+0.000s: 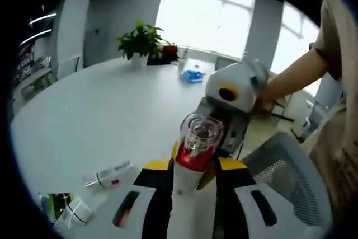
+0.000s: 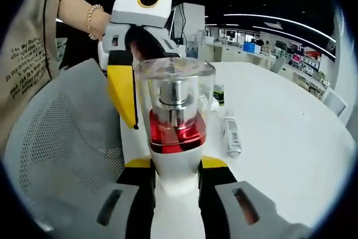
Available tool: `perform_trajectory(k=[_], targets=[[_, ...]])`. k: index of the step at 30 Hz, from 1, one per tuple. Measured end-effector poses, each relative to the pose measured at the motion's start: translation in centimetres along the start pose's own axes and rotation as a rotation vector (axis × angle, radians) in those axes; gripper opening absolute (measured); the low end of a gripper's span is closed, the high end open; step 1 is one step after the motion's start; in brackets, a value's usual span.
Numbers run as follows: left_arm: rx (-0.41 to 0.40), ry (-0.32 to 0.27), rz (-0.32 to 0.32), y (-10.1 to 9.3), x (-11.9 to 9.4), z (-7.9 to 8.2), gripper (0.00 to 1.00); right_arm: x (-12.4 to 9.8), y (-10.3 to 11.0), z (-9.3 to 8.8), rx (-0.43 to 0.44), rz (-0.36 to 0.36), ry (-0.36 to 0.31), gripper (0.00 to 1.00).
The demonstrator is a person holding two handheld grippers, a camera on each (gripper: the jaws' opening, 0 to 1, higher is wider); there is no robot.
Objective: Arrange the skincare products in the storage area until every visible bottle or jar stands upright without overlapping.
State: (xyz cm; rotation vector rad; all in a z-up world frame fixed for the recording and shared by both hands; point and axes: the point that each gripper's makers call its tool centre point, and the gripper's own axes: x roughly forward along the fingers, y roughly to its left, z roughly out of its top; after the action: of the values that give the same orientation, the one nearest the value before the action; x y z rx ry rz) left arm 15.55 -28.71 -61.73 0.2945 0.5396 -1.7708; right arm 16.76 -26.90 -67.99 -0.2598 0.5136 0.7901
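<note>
The person's shirt [image 2: 25,54], at nine o'clock in the right gripper view, carries printed lines; "My" is roughly legible. Labels on the tube [image 2: 231,134] at three o'clock are unreadable.

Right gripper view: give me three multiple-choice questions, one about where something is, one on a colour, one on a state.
1. Where does the tube lie? A on the table; B on the chair; C in a box.
2. The bottle has a collar that is: A blue; B red; C green.
3. The right gripper is: A open; B shut on the bottle; C open over the tube.
Answers: A, the tube lies flat on the white table; B, a red band sits under the clear cap; B, both jaws press the bottle's white body.
</note>
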Motion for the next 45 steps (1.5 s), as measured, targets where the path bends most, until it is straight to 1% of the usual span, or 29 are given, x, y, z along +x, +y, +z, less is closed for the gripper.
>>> perform_trajectory(k=[3, 6, 9, 10, 13, 17, 19, 29, 33, 37, 45], targets=[[0.011, 0.007, 0.000, 0.6, 0.7, 0.0, 0.27, 0.3, -0.3, 0.2, -0.015, 0.020, 0.004, 0.28], [0.030, 0.009, 0.021, 1.5, 0.9, 0.0, 0.27, 0.6, -1.2, 0.3, -0.018, 0.019, 0.010, 0.28], [0.015, -0.002, 0.037, 2.9, 1.0, 0.3, 0.27, 0.9, -2.5, 0.4, -0.019, 0.021, 0.008, 0.28], [0.014, -0.002, 0.039, 3.0, 1.0, 0.3, 0.27, 1.1, -2.8, 0.5, -0.019, 0.022, 0.010, 0.28], [0.012, -0.004, 0.052, 4.4, 1.1, 0.6, 0.27, 1.4, -3.9, 0.6, -0.028, 0.031, 0.014, 0.28], [0.000, -0.013, 0.063, 6.4, 1.4, 0.9, 0.27, 2.0, -5.4, 0.8, -0.034, 0.035, 0.016, 0.29], [-0.003, -0.017, 0.065, 7.0, 1.6, 1.1, 0.27, 2.3, -6.3, 0.9, -0.035, 0.035, 0.016, 0.29], [-0.020, -0.017, 0.092, 11.4, 3.0, 2.1, 0.28, 3.6, -11.1, 1.1, -0.057, 0.036, 0.031, 0.29], [-0.016, -0.010, 0.100, 12.9, 3.4, 2.5, 0.28, 4.1, -12.6, 1.2, -0.066, 0.038, 0.032, 0.29], [-0.011, -0.004, 0.099, 13.9, 3.7, 2.9, 0.28, 4.2, -13.8, 1.1, -0.064, 0.035, 0.033, 0.29], [-0.023, -0.005, 0.100, 14.0, 3.9, 3.1, 0.28, 4.0, -13.6, 1.2, -0.062, 0.054, 0.041, 0.29]])
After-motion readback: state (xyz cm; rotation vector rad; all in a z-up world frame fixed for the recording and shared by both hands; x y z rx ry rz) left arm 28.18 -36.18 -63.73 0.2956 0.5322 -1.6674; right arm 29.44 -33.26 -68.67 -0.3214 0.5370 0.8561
